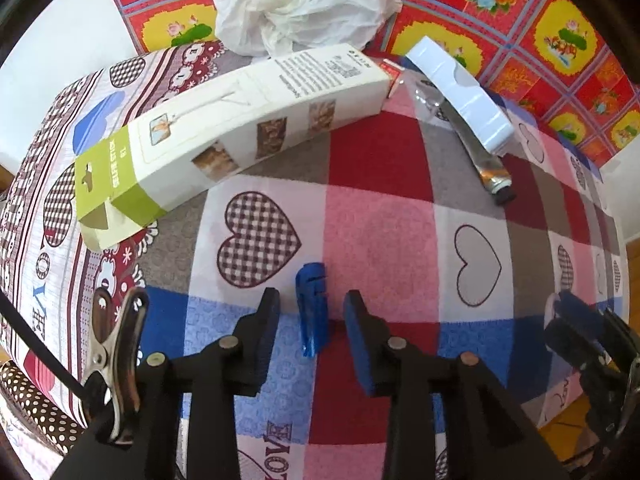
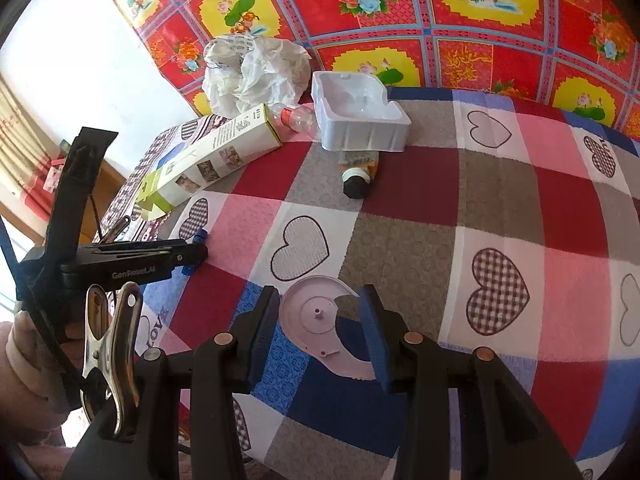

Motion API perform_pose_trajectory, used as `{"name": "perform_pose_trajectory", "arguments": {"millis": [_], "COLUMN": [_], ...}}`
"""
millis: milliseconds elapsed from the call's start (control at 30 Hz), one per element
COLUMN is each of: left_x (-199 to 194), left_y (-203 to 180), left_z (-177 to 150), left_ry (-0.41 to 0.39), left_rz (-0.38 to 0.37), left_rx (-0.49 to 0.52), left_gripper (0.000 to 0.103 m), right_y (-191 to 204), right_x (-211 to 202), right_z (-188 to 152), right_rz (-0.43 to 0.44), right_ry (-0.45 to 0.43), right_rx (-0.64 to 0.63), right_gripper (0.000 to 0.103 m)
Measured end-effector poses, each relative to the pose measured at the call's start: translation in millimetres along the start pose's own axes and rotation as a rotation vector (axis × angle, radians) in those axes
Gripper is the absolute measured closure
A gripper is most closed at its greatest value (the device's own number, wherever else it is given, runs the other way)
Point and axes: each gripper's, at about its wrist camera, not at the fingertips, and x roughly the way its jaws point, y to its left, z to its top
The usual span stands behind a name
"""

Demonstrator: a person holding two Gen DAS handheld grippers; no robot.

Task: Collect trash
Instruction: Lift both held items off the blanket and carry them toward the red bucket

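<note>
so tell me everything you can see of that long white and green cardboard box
The long white and green cardboard box lies flat on its side on the heart-patterned cloth, near the table's far left edge. Its green end, printed "selfie stick", has a hang tab and looks pushed open. The white faces carry small photos, a line drawing and fine print. Its far end reaches the crumpled white plastic bag; whether they touch is unclear.

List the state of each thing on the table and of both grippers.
left gripper, open around the blue piece.
blue piece, lying on the cloth, untouched.
right gripper, shut on the pink disc.
pink disc, held between the pads.
selfie stick box, lying flat, green end open.
plastic bag, crumpled.
white tray, open side up.
tube, capped, partly under the tray.
</note>
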Motion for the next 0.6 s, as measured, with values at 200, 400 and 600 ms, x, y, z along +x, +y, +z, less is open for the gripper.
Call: {"name": "perform_pose_trajectory", "arguments": {"millis": [200, 400, 600], "left_x": [4.0, 5.6, 3.8], "left_y": [-9.5, -0.7, -0.9], "left_z": [2.2, 6.5, 3.5], "left_ry": [-0.013, 0.007, 0.011], "left_rz": [0.037, -0.013, -0.041], "left_rx": [0.030, -0.031, -0.045], "left_gripper": [0.068, 0.087, 0.087], "right_y": [-3.2, -5.3, -10.6], "right_x": [-0.4, -2.8, -9.4], "right_z": [-1.0, -2.5, -6.5], "right_rz": [-0.003, 0.002, 0.004], "right_ry": [-0.005, -0.017, -0.024], "right_rx": [0.018, 0.037, 0.049], "right_gripper": [0.061, 0.061, 0.061]}}
